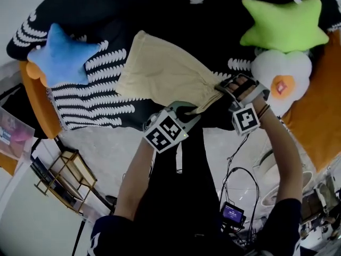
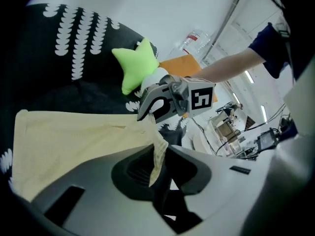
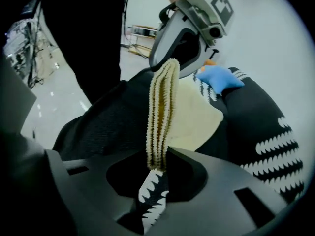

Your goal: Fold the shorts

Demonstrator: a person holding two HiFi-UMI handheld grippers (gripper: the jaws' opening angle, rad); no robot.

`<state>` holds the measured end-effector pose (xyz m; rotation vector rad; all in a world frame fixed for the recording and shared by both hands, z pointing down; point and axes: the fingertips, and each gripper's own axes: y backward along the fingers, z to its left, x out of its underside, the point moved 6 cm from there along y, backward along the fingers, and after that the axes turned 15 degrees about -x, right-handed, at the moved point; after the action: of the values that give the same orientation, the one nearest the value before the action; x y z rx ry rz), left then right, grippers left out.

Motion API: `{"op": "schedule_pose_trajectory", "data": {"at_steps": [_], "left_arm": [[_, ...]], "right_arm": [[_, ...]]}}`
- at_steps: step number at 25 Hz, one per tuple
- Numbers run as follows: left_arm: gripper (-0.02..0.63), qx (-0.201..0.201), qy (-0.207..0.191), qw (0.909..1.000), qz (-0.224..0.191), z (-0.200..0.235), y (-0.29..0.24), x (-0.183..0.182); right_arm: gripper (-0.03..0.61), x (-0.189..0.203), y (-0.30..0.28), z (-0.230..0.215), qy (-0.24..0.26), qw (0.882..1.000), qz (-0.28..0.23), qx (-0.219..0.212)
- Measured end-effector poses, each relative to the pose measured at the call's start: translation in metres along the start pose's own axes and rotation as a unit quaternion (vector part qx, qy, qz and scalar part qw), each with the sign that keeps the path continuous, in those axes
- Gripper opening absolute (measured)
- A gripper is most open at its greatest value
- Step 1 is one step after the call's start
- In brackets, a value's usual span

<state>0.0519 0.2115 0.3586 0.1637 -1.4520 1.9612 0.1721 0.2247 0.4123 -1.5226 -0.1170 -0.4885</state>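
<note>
Head view shows the shorts (image 1: 160, 73) whole; only the gripper views show left gripper (image 2: 156, 154) and right gripper (image 3: 157, 168) clamping the bunched waistband (image 3: 160, 107).

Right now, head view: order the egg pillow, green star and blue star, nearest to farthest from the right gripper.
1. Egg pillow, right beside the right gripper.
2. Green star, upper right.
3. Blue star, far left.

Lab — floor cables (image 1: 241, 170), metal rack (image 1: 66, 176)
</note>
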Motion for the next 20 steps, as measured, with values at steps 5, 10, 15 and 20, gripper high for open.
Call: {"op": "schedule_pose_trajectory", "data": {"at_steps": [5, 10, 15, 20], "left_arm": [[0.072, 0.067, 0.07, 0.9953, 0.004, -0.046, -0.009, 0.019], [0.072, 0.1, 0.166, 0.981, -0.003, -0.091, -0.022, 0.039], [0.072, 0.124, 0.218, 0.9679, -0.011, -0.112, -0.018, 0.062], [0.072, 0.091, 0.247, 0.9639, -0.043, -0.088, 0.005, 0.079]], "right_arm": [[0.081, -0.008, 0.008, 0.042, 0.054, 0.989, 0.021, -0.133], [0.083, -0.012, 0.017, 0.089, 0.029, 0.97, 0.025, -0.24], [0.083, -0.028, 0.02, 0.119, 0.0, 0.952, 0.011, -0.306], [0.089, -0.047, 0.021, 0.081, -0.072, 0.945, -0.018, -0.317]]}}
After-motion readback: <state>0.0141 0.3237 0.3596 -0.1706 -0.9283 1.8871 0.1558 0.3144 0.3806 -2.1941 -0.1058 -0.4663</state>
